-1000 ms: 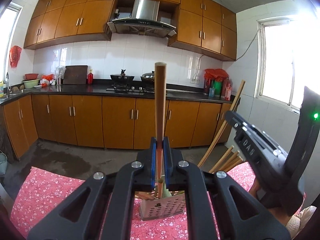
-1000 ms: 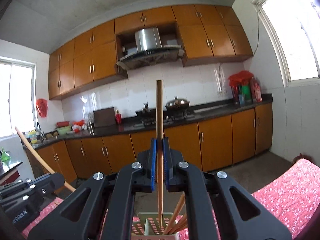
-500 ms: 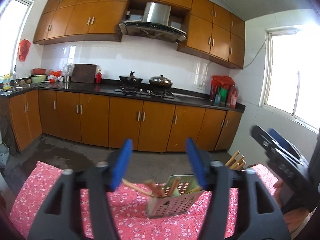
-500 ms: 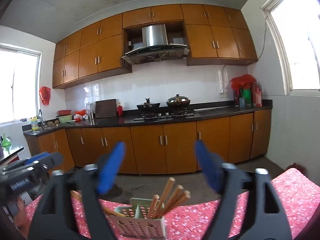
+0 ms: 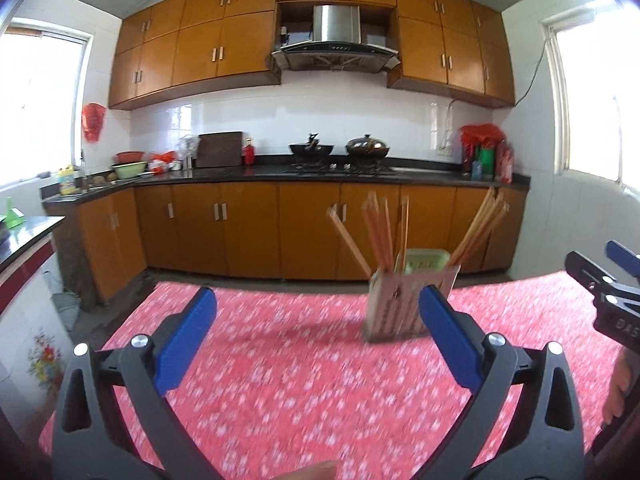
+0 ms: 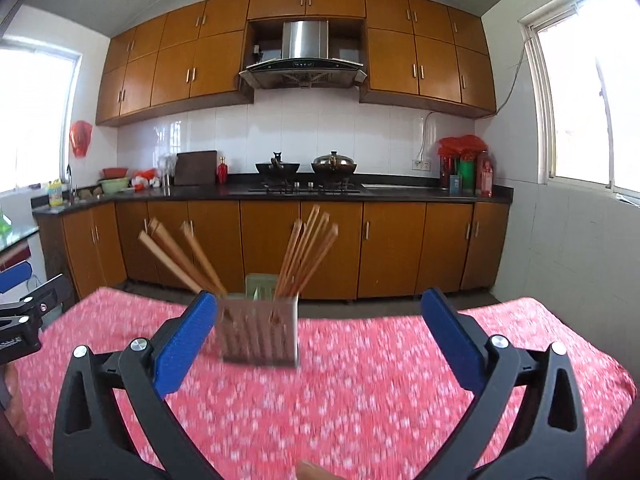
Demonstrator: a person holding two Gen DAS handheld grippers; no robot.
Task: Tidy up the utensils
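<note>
A perforated utensil holder point(image 5: 408, 300) stands on the red floral tablecloth point(image 5: 288, 380), with several wooden chopsticks point(image 5: 380, 232) leaning out of it in two bunches. It also shows in the right wrist view point(image 6: 260, 332) with its chopsticks point(image 6: 308, 248). My left gripper point(image 5: 316, 344) is open and empty, drawn back from the holder, which sits ahead to its right. My right gripper point(image 6: 316, 344) is open and empty, with the holder ahead to its left. The right gripper's tip point(image 5: 600, 280) shows at the left view's right edge, and the left gripper's tip point(image 6: 24, 316) at the right view's left edge.
The table's far edge point(image 6: 360, 312) drops to the kitchen floor. Wooden base cabinets point(image 6: 392, 248) and a dark counter with a stove and pots point(image 6: 308, 172) run along the back wall. A white cabinet point(image 5: 36, 320) stands at the left.
Both grippers were shut on a chopstick each above the holder. They opened, dropped the chopsticks into the holder and pulled back and away from it.
</note>
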